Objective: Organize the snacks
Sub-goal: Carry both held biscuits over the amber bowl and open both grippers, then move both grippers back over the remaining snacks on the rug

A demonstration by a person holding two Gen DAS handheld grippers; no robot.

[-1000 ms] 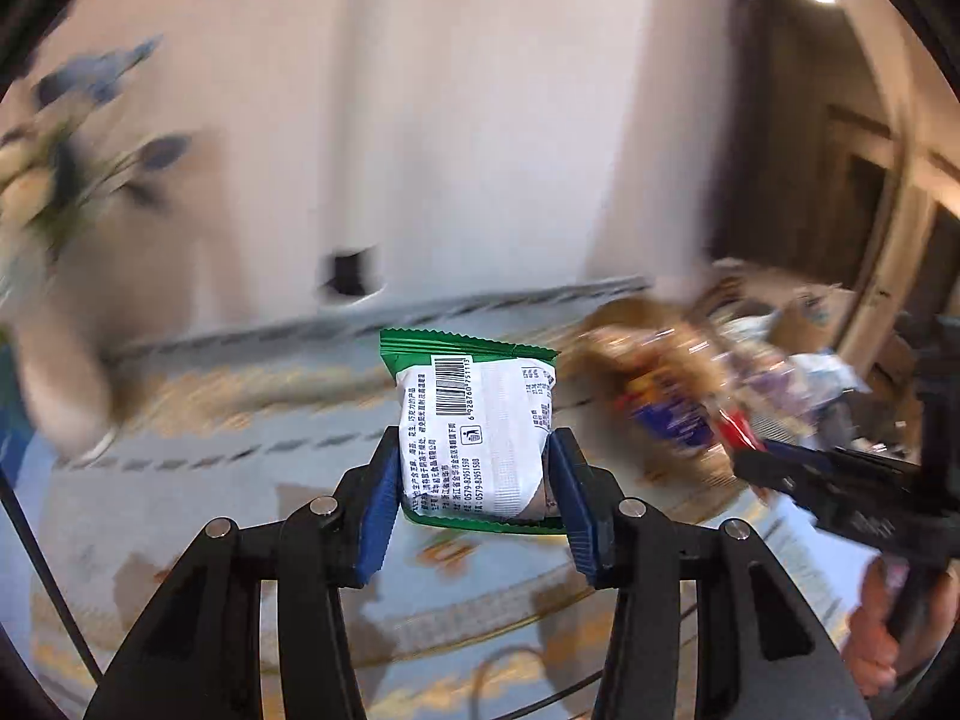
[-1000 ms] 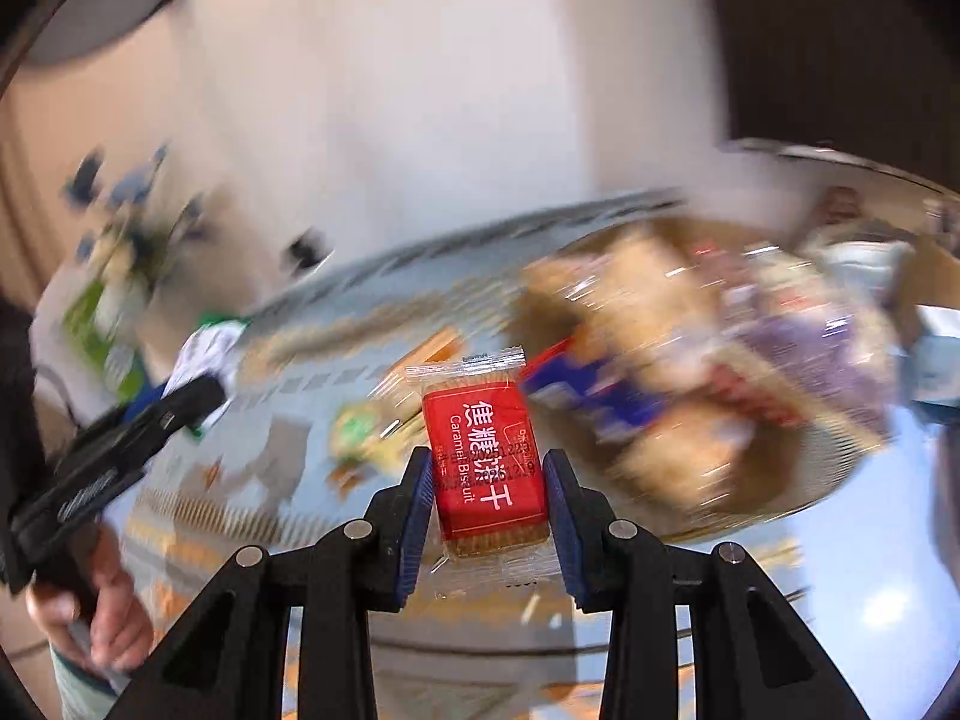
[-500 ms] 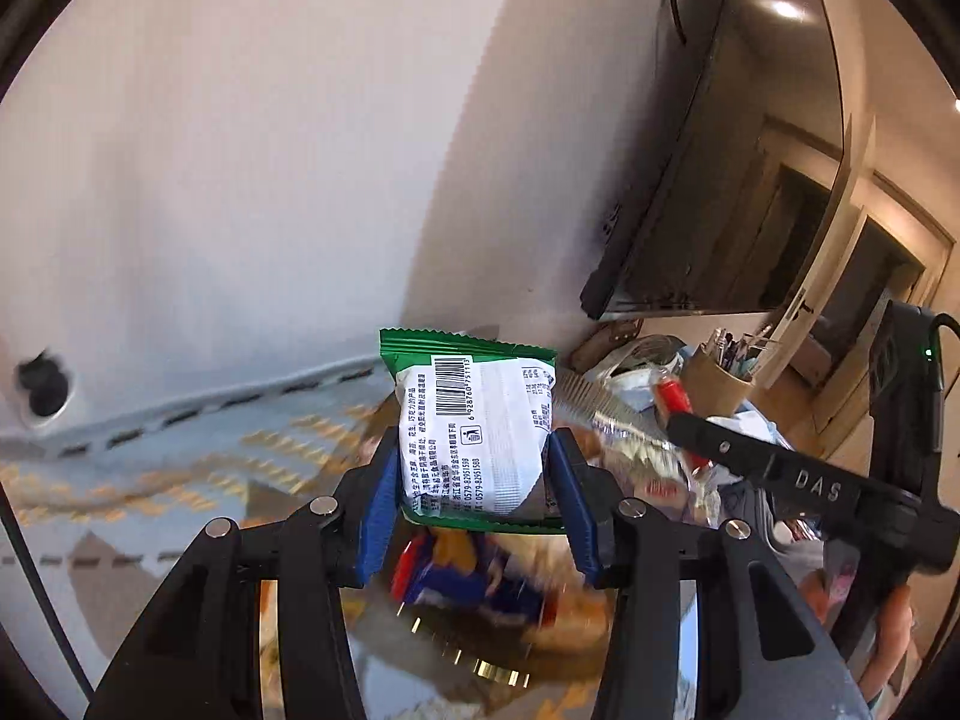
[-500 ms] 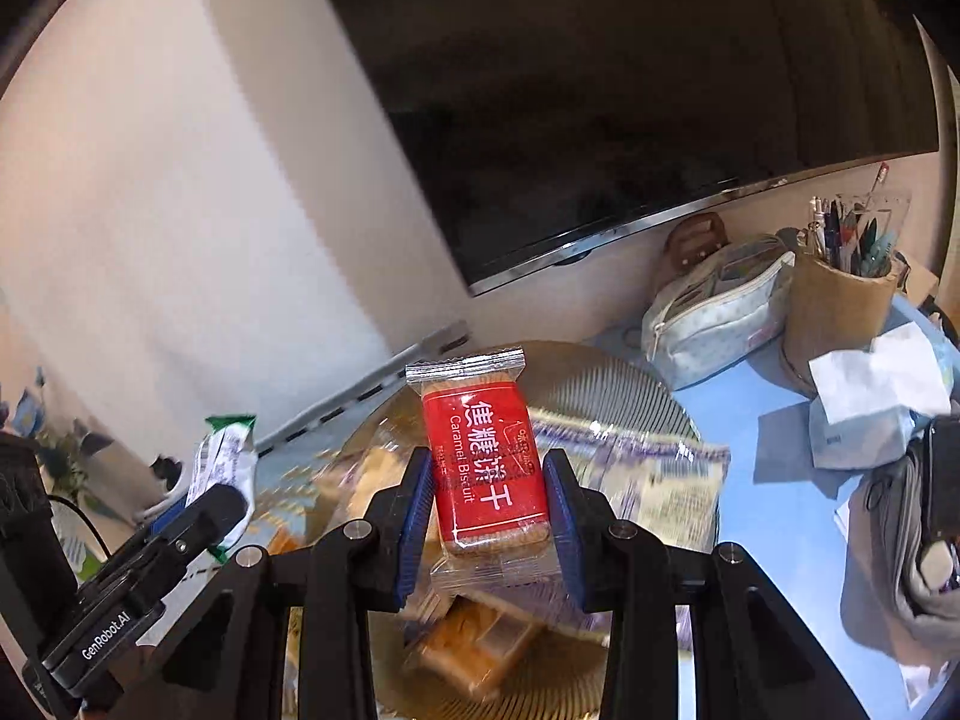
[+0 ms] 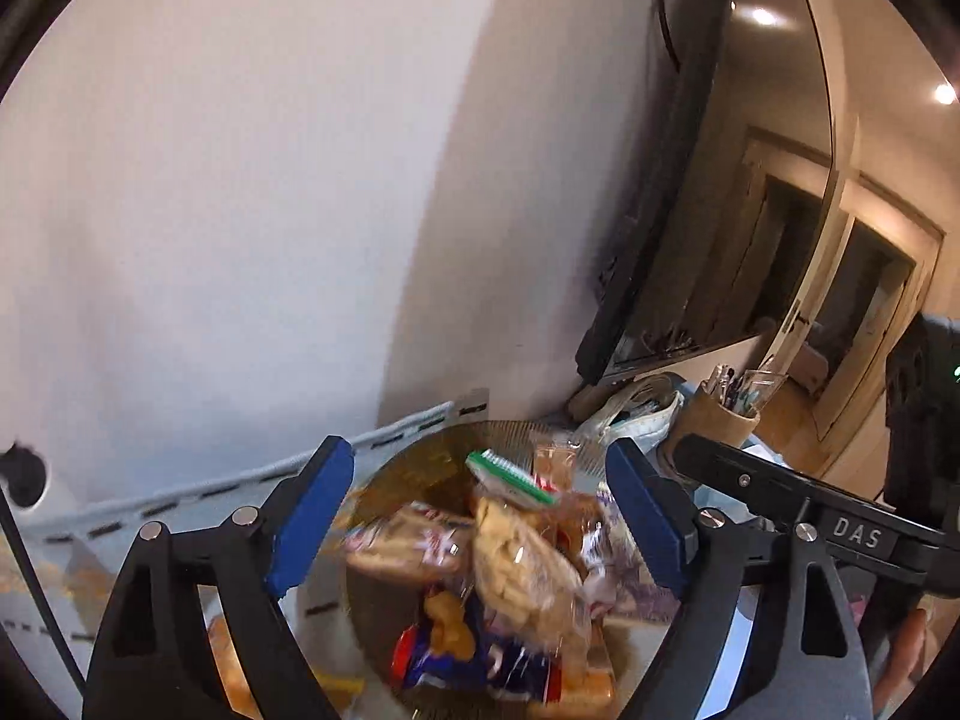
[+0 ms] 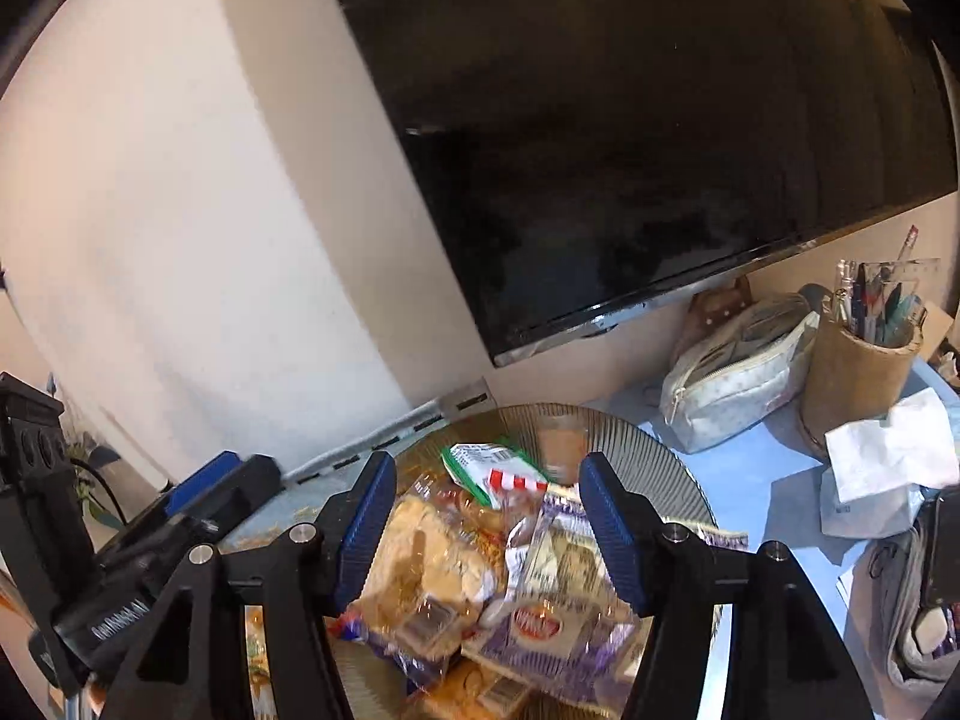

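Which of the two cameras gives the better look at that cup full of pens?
The right wrist view. There the pen cup stands whole and sharp beside the zip pouch, with pens and a ruler sticking out. In the left wrist view the pen cup is small, and the right gripper's arm hides its base.

Green-edged packet (image 6: 480, 463); ribbed gold plate (image 6: 654, 450); blue tablecloth (image 6: 774, 504); blue-padded tongs (image 6: 487, 525).

The left hand-held gripper (image 5: 480, 516) points down over a ribbed golden dish (image 5: 510, 435) heaped with wrapped snacks. Its jaws are opening, with nothing pressed between the blue pads (image 5: 309, 519). A green-edged packet (image 5: 510, 477) lies tilted on the heap's far part. The right hand-held gripper's black body (image 5: 798, 507) enters from the right. A pen cup (image 5: 720, 420) stands far right on the tabletop, below a dark screen (image 5: 750, 192).
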